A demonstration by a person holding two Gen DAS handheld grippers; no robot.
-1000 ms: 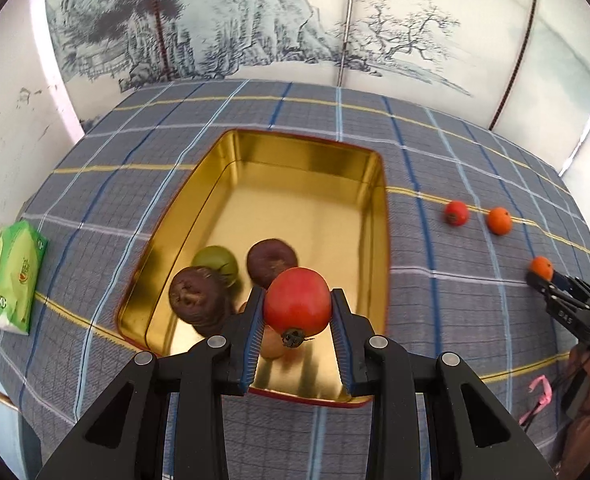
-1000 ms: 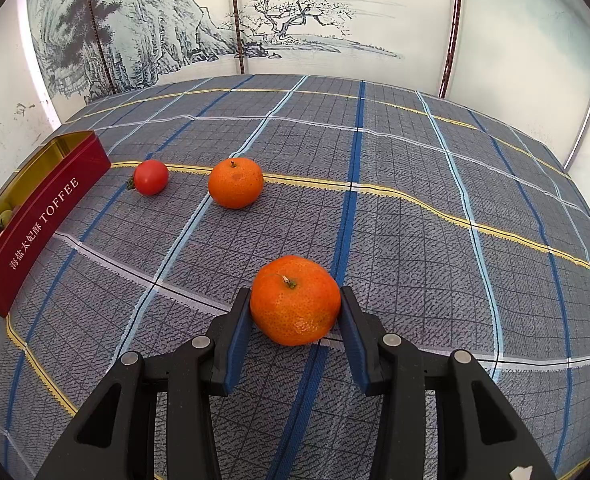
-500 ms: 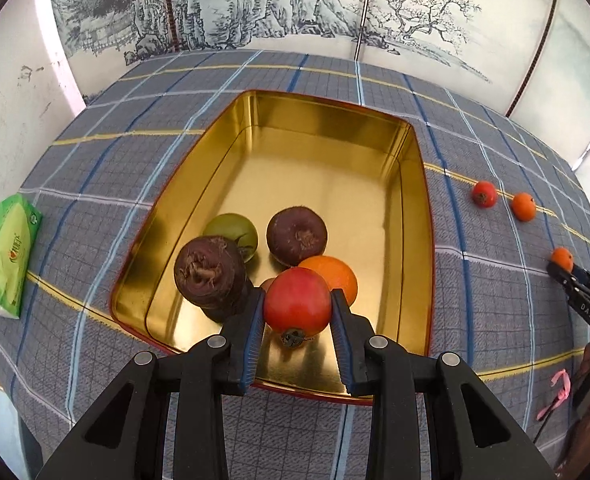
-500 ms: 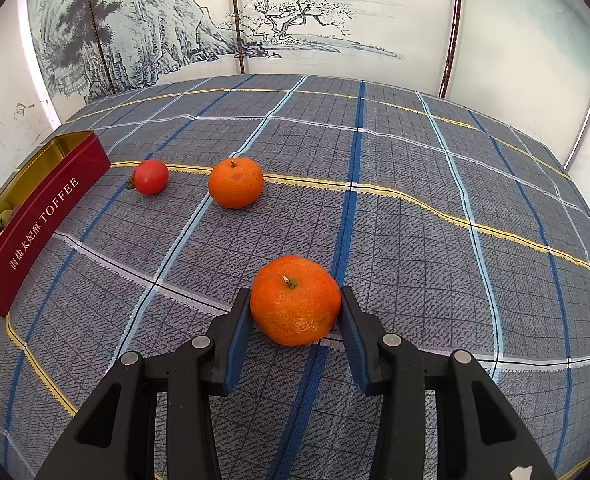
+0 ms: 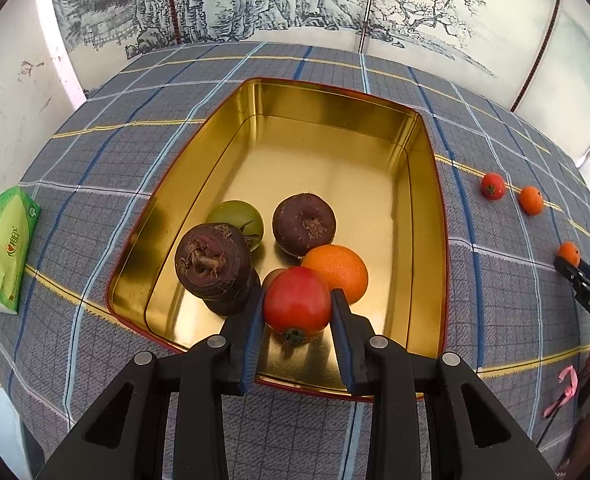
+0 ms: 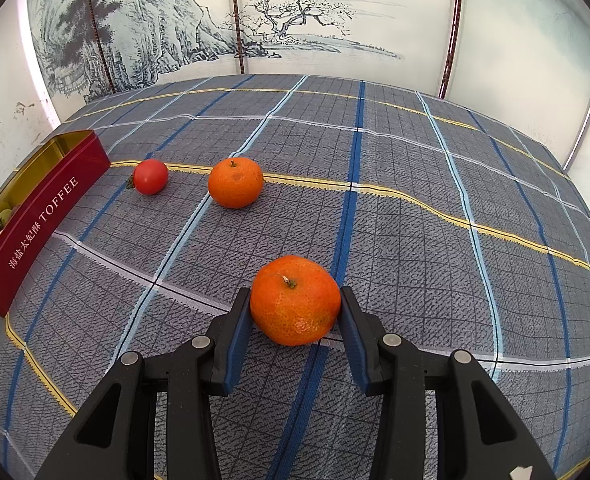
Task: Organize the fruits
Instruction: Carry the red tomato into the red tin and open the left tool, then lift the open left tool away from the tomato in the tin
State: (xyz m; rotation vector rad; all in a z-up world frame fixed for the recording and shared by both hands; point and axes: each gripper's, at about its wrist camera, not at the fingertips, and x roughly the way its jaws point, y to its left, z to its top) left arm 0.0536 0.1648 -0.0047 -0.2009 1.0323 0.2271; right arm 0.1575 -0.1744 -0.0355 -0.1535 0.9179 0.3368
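Left gripper [image 5: 297,306]: I've got the red tomato [image 5: 297,304] clamped, over the gold tin's [image 5: 431,184] near end.
Right gripper [image 6: 295,310]: clamped on a mandarin [image 6: 295,304], right of the tin.

A red tomato [image 5: 297,302] hangs stem-down over the gold tin [image 5: 335,120]; a stem-up tangerine [image 6: 295,306] rests on the cloth.

A home-like room — ink-landscape folding screen [image 6: 295,32] behind a plaid-clothed table [image 6: 415,220].

A table under a grey plaid cloth [image 6: 415,208] stands before ink-landscape wall panels [image 6: 295,20] in daylight.
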